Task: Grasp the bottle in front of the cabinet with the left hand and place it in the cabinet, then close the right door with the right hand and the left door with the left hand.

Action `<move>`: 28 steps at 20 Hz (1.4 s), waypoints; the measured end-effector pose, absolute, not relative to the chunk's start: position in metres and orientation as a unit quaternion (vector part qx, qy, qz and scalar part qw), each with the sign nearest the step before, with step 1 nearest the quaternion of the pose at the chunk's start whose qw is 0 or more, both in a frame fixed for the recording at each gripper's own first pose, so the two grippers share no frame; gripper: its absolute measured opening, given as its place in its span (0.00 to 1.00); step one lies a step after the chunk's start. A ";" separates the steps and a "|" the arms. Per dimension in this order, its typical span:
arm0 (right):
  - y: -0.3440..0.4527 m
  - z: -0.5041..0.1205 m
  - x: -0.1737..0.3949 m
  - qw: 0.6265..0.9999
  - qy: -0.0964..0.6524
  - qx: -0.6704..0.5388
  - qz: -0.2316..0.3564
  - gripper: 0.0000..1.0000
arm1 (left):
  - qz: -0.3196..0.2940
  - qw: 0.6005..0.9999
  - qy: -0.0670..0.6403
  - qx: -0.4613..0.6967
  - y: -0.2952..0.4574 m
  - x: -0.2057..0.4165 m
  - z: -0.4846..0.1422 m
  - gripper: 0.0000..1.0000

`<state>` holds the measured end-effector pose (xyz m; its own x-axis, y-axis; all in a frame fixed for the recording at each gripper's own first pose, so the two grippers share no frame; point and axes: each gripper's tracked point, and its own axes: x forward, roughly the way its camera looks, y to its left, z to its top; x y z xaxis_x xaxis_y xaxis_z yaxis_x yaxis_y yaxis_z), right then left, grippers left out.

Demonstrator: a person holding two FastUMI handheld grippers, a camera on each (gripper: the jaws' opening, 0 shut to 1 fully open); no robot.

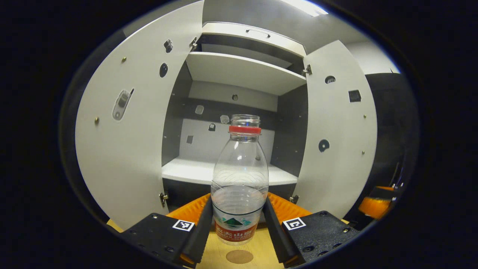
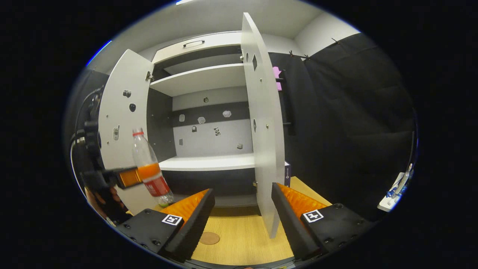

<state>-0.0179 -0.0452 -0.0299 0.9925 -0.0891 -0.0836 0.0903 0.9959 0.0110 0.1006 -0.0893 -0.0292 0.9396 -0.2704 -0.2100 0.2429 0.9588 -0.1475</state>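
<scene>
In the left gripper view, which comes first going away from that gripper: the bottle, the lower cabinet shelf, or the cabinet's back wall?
1. Bottle: between the left gripper fingers, which press its sides.
2. Lower shelf: beyond the bottle, inside the open cabinet.
3. Back wall: behind the shelf, deepest in the cabinet.

Both views are evenly, fairly brightly lit from a ceiling light panel (image 1: pixel 303 6) at about one o'clock. Shadows stay soft inside the cabinet (image 1: pixel 242 71). Fisheye bending curves the door (image 1: pixel 123 138) edges toward the rim. Focus is sharp, glare slight.
</scene>
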 end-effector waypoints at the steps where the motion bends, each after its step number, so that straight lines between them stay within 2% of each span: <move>1: -0.048 -0.030 -0.020 0.998 0.041 0.006 -0.050 1.00 | -0.135 0.982 0.114 -0.069 -0.091 0.114 -0.013 0.72; 4: -0.056 -0.033 -0.024 0.997 0.040 0.005 -0.063 1.00 | -0.146 0.983 0.087 -0.067 -0.101 0.162 0.037 0.72; 8: -0.071 -0.040 -0.034 0.995 0.044 0.025 -0.089 1.00 | -0.166 0.979 0.094 -0.066 -0.130 0.225 0.053 0.72; 16: -0.138 -0.043 -0.067 0.981 0.040 0.046 -0.184 1.00 | -0.135 0.979 0.149 -0.028 -0.173 0.338 -0.028 0.72; 22: -0.182 -0.040 -0.094 0.966 0.034 0.057 -0.248 1.00 | -0.109 0.978 0.173 -0.037 -0.175 0.370 -0.074 0.72; 26: -0.192 -0.040 -0.097 0.962 0.036 0.056 -0.266 1.00 | -0.099 0.975 0.195 -0.036 -0.170 0.378 -0.099 0.73; 28: -0.191 -0.039 -0.094 0.962 0.038 0.054 -0.265 1.00 | -0.097 0.978 0.182 -0.031 -0.168 0.380 -0.096 0.74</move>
